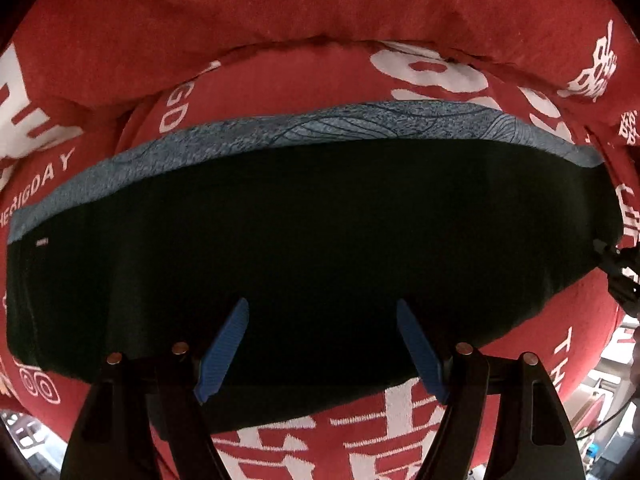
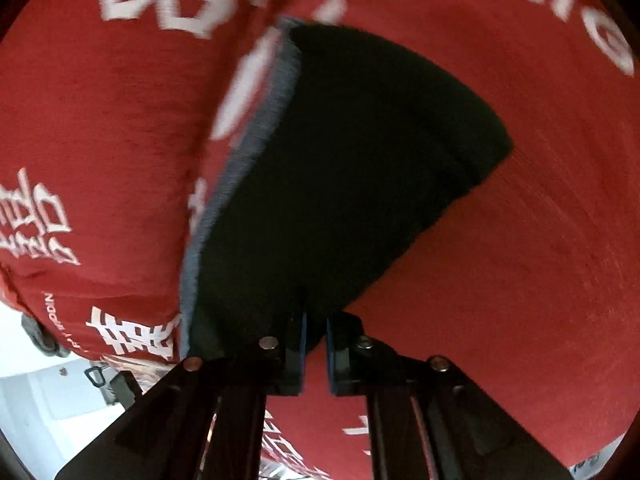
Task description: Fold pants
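Note:
The dark pants (image 1: 320, 240) lie folded in a long flat band across a red bedspread (image 1: 280, 80), with a blue-grey patterned layer (image 1: 320, 128) showing along their far edge. My left gripper (image 1: 324, 308) is open, its blue fingers (image 1: 224, 348) spread over the near edge of the pants, holding nothing. In the right wrist view the pants (image 2: 340, 180) run away from the camera, blue-grey edge (image 2: 256, 132) on the left. My right gripper (image 2: 316, 320) is shut on the near end of the pants, which is pinched between the fingers.
The red bedspread (image 2: 520, 240) with white lettering covers the whole surface and rises in a fold (image 1: 320, 8) behind the pants. The other gripper (image 1: 620, 272) shows at the right edge of the left wrist view. Room floor and clutter (image 2: 60, 392) lie beyond the bed edge.

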A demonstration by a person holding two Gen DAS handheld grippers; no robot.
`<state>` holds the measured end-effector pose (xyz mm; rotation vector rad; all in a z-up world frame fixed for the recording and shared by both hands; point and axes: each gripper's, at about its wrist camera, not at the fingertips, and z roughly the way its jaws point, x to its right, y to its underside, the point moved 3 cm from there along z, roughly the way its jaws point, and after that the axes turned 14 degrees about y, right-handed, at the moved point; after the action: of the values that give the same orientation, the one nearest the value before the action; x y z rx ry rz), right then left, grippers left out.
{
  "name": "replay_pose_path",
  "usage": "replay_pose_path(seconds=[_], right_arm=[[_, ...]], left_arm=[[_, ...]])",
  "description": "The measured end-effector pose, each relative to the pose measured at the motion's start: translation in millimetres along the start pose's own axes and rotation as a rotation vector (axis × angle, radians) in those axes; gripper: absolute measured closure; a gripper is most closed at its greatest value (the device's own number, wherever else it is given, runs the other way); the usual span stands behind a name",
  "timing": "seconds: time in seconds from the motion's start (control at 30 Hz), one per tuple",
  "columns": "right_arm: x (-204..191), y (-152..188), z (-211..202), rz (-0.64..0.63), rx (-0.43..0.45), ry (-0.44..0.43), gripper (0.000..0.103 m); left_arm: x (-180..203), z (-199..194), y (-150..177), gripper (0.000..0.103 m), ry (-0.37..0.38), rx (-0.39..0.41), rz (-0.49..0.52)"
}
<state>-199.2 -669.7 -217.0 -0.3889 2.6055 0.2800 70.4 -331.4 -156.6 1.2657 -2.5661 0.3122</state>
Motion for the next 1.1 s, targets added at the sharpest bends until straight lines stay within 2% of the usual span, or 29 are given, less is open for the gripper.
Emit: replay_pose_path(seconds=[0.07, 0.2, 0.27, 0.37, 0.4, 0.43, 0.47, 0.53, 0.63, 0.8, 0.87, 0.9, 1.0, 1.1], right_arm=[[-4.1, 5.6, -16.1, -0.039, 0.04, 0.078, 0.081], [-42.1, 24.2, -51.4, -0.229, 0.177, 0.166, 0.081], [-70.8, 27.0, -49.5, -0.335, 0.202, 0.187, 0.081], [-109.6, 24.1, -11.2, -0.459, 0.143, 0.243, 0.081], [-114.4, 26.0, 6.6, -0.487, 0.104, 0.282, 0.076], [-114.5, 27.5, 28.3, -0.512, 0.067, 0.359, 0.075], [-112.6, 30.4, 36.6, -0.512, 0.065, 0.398, 0.075], [-117.9, 38.3, 28.5, -0.483, 0.121, 0.377, 0.072], [-129.9, 62.3, 25.1, -0.468, 0.099, 0.27, 0.071], [-197.2, 124.3, 59.8, -0.61, -0.046, 0.15, 0.071], [-216.4, 149.9, 76.2, -0.634, -0.109, 0.11, 0.065], [-225.2, 165.4, 85.6, -0.641, -0.136, 0.103, 0.06], [-237.8, 211.4, 98.3, -0.673, -0.146, 0.106, 0.06], [-291.3, 238.4, 118.9, -0.777, -0.135, 0.116, 0.06]], left_arm=[[2.4, -8.2, -4.1, 0.025, 0.004, 0.031, 0.007], [5.5, -7.3, -16.9, 0.025, -0.006, 0.056, 0.029], [6.0, -0.4, -21.1, 0.025, -0.016, 0.057, 0.035], [-5.3, 15.0, -15.7, 0.025, -0.07, 0.022, 0.053], [-17.7, 20.8, -8.0, 0.023, -0.094, -0.009, 0.039], [-25.9, 17.8, -2.7, 0.022, -0.071, 0.0, 0.021], [-38.9, 8.7, 3.5, 0.022, -0.072, 0.008, -0.005], [-58.9, -9.4, 11.6, 0.022, -0.09, 0.019, -0.014], [-103.5, -45.2, 21.7, 0.022, -0.127, 0.075, -0.054], [-194.6, -87.5, 30.7, 0.022, -0.202, 0.161, -0.161], [-226.9, -94.6, 35.5, 0.022, -0.215, 0.177, -0.177], [-244.1, -94.6, 38.3, 0.022, -0.225, 0.178, -0.18], [-278.7, -88.1, 53.1, 0.022, -0.239, 0.154, -0.199], [-302.3, -84.4, 67.5, 0.022, -0.22, 0.146, -0.178]])
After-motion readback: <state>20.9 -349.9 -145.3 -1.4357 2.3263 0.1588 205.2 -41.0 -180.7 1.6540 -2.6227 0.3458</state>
